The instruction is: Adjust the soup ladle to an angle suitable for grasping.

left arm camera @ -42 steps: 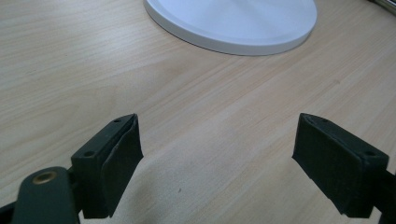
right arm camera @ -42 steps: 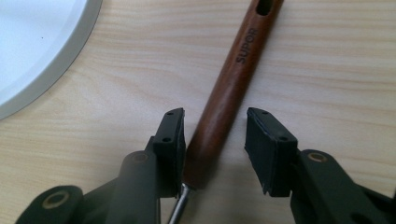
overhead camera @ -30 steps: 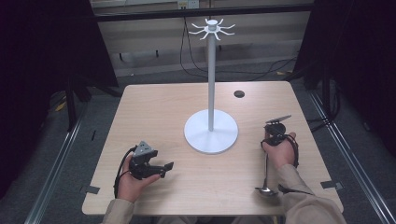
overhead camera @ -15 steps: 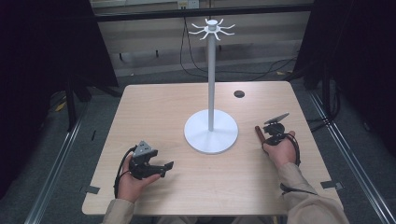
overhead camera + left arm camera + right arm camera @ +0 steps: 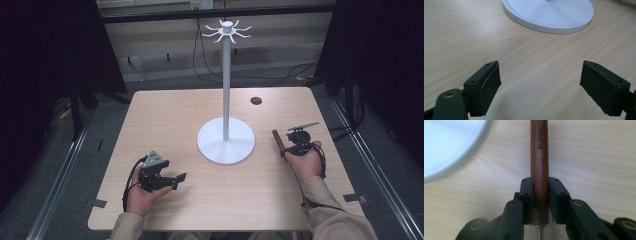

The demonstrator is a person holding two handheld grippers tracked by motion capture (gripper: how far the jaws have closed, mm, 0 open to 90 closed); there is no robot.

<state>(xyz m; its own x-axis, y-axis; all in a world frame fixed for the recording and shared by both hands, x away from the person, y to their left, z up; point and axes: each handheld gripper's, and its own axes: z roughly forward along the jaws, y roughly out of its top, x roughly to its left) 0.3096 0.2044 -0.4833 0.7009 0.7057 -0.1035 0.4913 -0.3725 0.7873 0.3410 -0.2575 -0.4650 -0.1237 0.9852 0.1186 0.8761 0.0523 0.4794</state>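
A: Entry. Right gripper is clamped on the brown wooden handle of a utensil, pads on either side near the metal neck; its jaws have just been closing onto it. Why grip so low on the handle?

B: My reading: it leaves the free end of the handle out ahead of the jaws, where it can be steered. In the high view the handle angles toward the white stand, just right of its base (the utensil's working end is hidden behind the hand).

A: And the left gripper?

B: Jaws wide apart, nothing between them, resting on the table well left of the base. Likely parked clear of the work.

A: Target?

B: Probably the hooks atop the pole.
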